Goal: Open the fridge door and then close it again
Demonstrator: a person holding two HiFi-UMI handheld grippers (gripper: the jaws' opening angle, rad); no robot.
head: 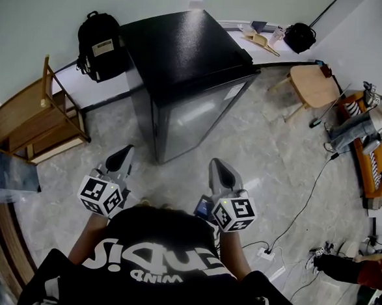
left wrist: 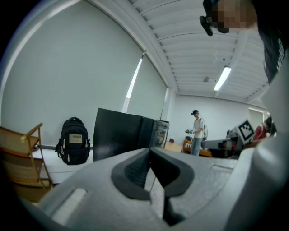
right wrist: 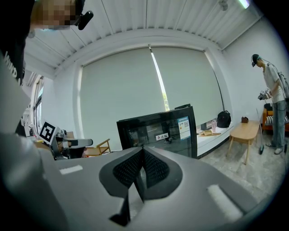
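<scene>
Looking down at a black fridge [head: 184,70] parked on the floor by the wall ledge, straight ahead, glass door [head: 196,119] facing this way and fully shut. Got the left gripper [head: 120,158] held low in front of the body, aimed at the fridge's left front corner, well short of it, not touching. Can see in the left gripper view its jaws pressed tight together w/ nothing between them, so empty. Same deal w/ the right gripper [head: 221,173]: held beside the left one, pointing at the door, jaws closed right up on each other, gripping nothing, bare floor btwn it and the fridge. Spotted a couple of stickers [right wrist: 183,127] on the door in the right gripper view. Around the fridge: black backpack [head: 99,44] leaning on the wall just left of it, wooden chair [head: 34,115] further left, small wooden table [head: 313,85] off to the right, dark bag [head: 299,36] on the ledge behind that. Also a power strip [head: 267,253] on the floor at the right w/ a cable running off it, and another person [left wrist: 197,132] standing in the bg past the fridge, holding smth too small to make out.
</scene>
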